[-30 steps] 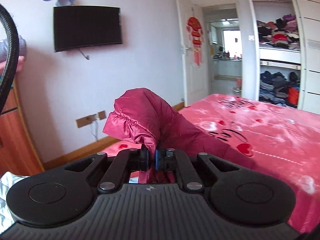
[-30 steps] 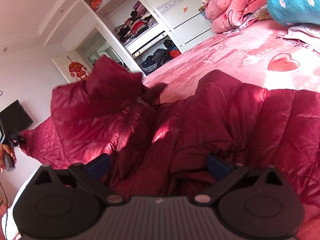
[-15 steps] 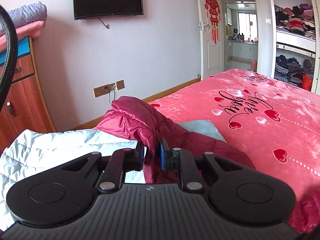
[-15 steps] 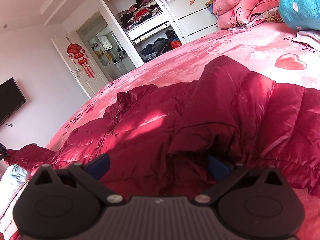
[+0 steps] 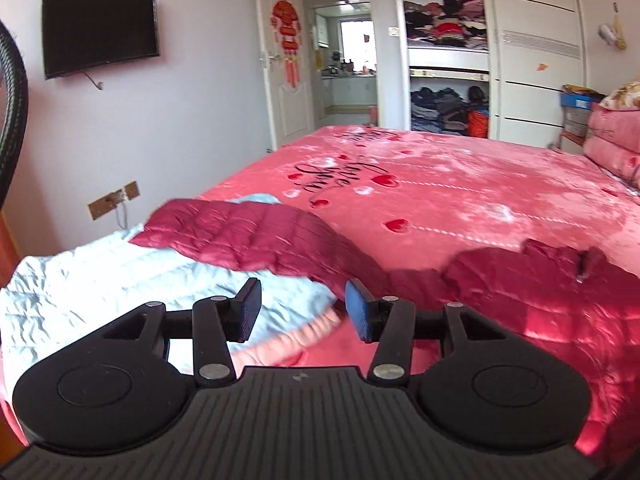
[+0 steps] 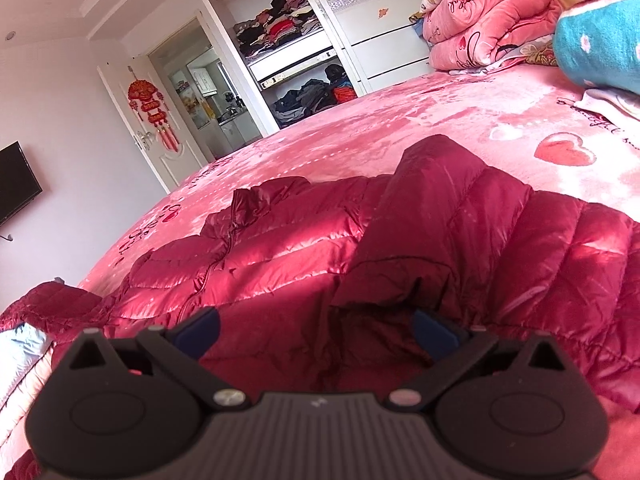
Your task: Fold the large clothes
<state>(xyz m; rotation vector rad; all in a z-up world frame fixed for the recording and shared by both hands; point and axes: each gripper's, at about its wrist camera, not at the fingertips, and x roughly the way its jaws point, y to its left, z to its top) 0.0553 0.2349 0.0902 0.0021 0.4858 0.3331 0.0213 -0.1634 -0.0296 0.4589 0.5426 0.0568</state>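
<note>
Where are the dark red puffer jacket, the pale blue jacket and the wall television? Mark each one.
dark red puffer jacket (image 6: 280, 256): right wrist view, sunlit quilted front by the zip.
pale blue jacket (image 5: 100, 280): left wrist view, its crinkled quilted surface.
wall television (image 5: 100, 32): left wrist view, middle of the dark screen.

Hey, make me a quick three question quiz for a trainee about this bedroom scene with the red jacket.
1. True or false: the left hand-held gripper is clamped on the red jacket.
2. The jacket's sleeve rests partly on what? A) pale blue jacket B) pillow C) floor
3. Fill in: the jacket lies on a pink ____.

Key: 1 false, its jaws have just been opening and nothing is between them. 2 A. 3 bed.
</note>
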